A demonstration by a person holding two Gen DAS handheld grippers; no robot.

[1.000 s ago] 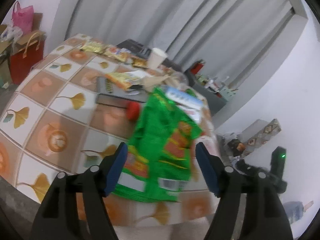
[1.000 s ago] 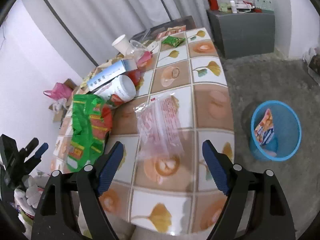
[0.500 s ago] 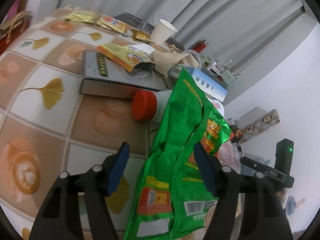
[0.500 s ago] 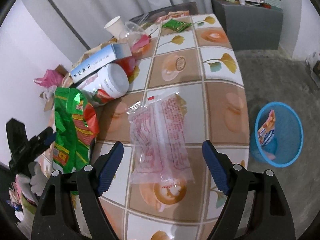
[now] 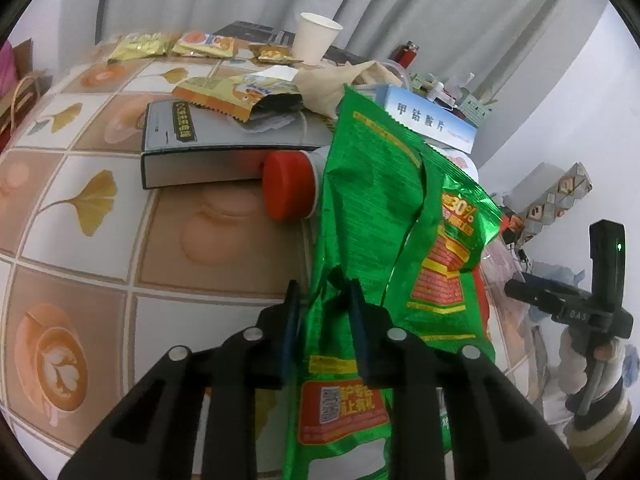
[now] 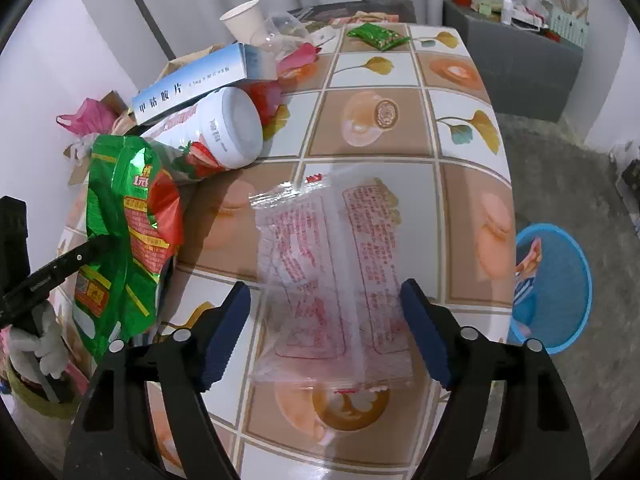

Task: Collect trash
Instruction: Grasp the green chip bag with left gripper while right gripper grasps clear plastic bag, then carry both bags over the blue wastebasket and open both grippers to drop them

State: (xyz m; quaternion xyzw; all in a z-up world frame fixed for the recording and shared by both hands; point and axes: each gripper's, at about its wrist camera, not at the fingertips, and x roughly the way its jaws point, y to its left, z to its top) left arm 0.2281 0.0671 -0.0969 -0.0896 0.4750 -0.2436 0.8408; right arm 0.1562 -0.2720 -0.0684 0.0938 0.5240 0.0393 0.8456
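The left gripper (image 5: 322, 322) had its blue pads pinched in on a crumpled fold of the green snack bag (image 5: 384, 216), and the foil bunched up between them while the rest of the bag stood up off the tiled worktop (image 5: 80, 240). Just behind the bag lay a white bottle with a red cap (image 5: 290, 184), tipped on its side against a grey box (image 5: 192, 140), with a blue-and-white carton (image 5: 432, 118) and a paper cup (image 5: 314, 40) further back among loose wrappers. Over on the other side, the right gripper (image 6: 326, 332) hung wide apart, holding nothing, its fingers either side of a clear plastic wrapper (image 6: 332, 272) printed in red and lying flat on the worktop. On the floor off the worktop's edge sat a blue bin (image 6: 560, 288) with a wrapper already inside.
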